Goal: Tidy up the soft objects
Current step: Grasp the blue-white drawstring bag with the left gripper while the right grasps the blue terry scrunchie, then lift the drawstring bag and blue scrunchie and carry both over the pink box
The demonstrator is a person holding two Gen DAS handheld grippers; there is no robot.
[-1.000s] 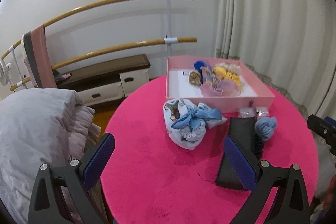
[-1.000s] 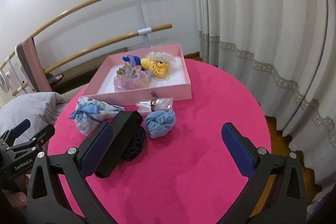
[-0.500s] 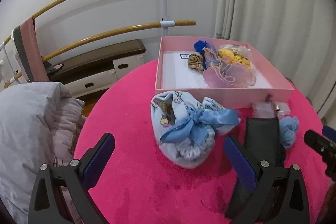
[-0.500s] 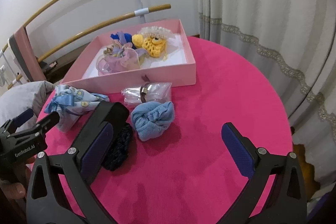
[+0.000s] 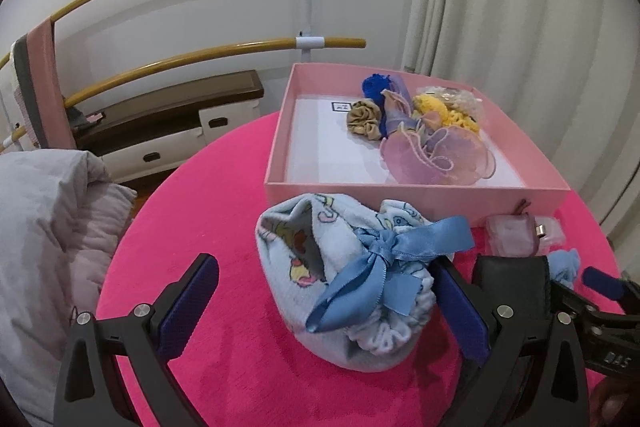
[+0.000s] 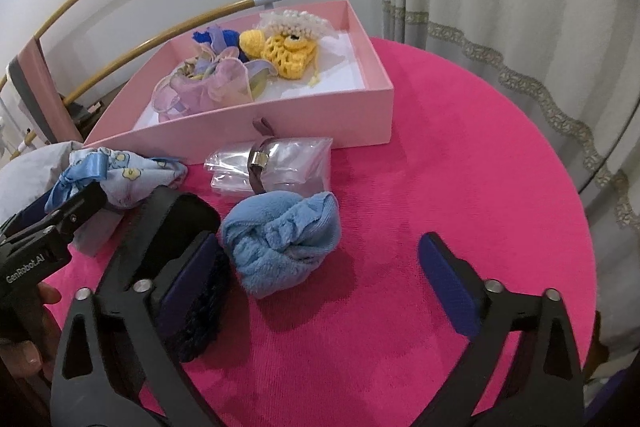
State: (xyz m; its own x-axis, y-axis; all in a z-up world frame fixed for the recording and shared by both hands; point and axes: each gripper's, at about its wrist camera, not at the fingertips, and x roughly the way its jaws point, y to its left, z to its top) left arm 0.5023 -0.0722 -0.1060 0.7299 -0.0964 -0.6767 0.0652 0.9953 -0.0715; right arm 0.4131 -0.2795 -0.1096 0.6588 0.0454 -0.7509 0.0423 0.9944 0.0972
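Both grippers tilt downward side by side, the left gripper (image 5: 326, 307) with its jaws spread wide, the right gripper (image 6: 320, 279) also agape though its jaws have just been closing a little, while a hand (image 6: 24, 343) clasps the left one's handle.

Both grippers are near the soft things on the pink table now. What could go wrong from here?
1. The left gripper straddles the drawstring pouch; closing might catch only the satin ribbon and untie it.
2. The right gripper, whose jaws have just been closing a little, could also pinch the dark knit item beside the blue fleece bundle.
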